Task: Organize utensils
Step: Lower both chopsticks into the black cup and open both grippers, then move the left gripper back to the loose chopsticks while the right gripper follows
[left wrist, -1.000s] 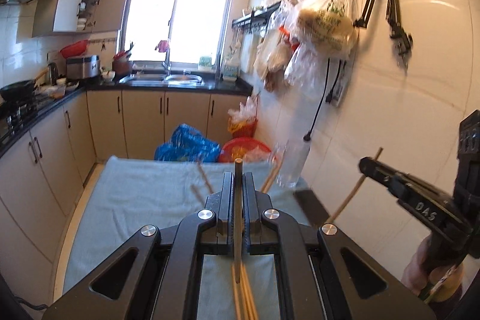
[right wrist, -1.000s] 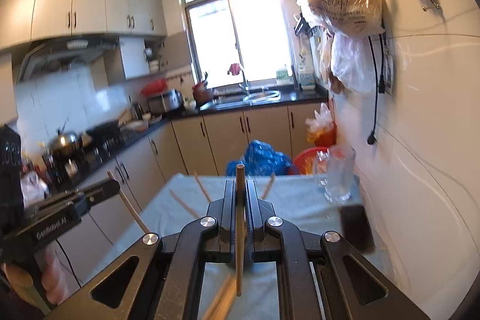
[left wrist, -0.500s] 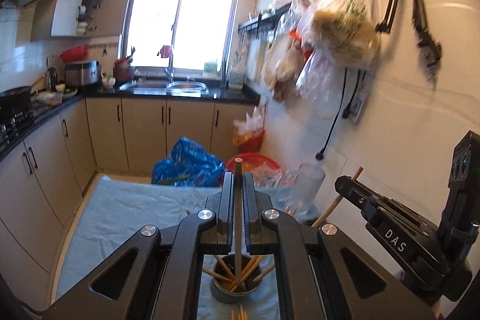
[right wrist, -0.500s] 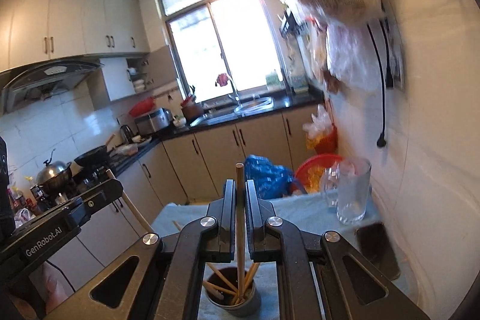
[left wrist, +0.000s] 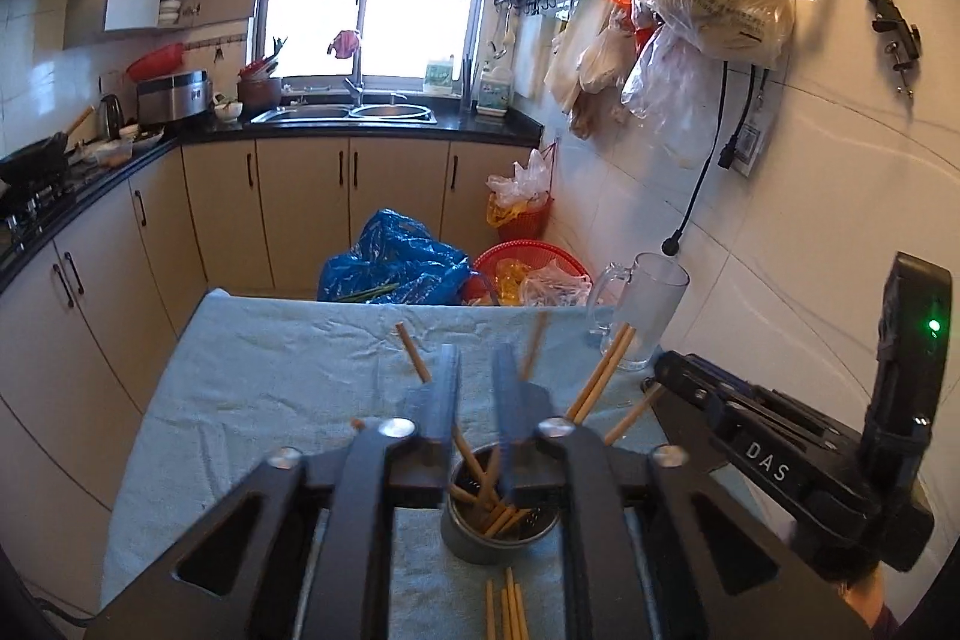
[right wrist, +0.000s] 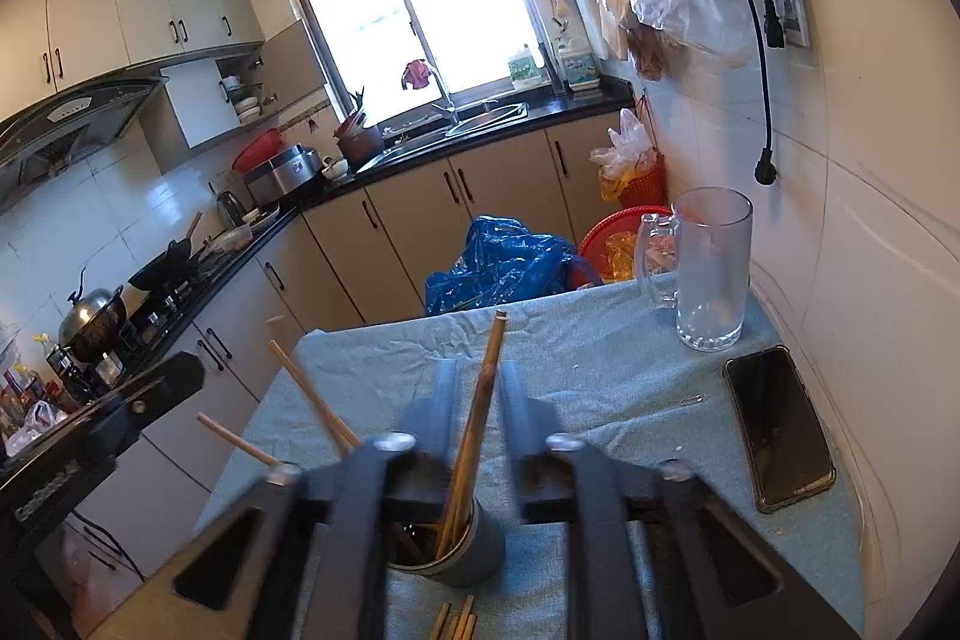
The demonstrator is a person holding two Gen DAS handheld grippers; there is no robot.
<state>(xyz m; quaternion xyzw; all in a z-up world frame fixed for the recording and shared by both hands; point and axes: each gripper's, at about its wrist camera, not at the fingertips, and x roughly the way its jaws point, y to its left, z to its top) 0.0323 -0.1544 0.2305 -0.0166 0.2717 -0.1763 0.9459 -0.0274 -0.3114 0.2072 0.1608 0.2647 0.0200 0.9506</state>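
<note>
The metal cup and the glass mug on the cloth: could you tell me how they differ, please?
The metal cup is opaque, short and handleless; the glass mug is clear, taller and has a handle. The metal cup holds several chopsticks; the glass mug holds none. The cup sits near the grippers, the mug by the wall. Both stand upright on the blue cloth.

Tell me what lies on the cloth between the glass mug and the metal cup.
In the right wrist view, only bare blue cloth lies between the glass mug and the metal cup; the phone sits off to the side.
</note>
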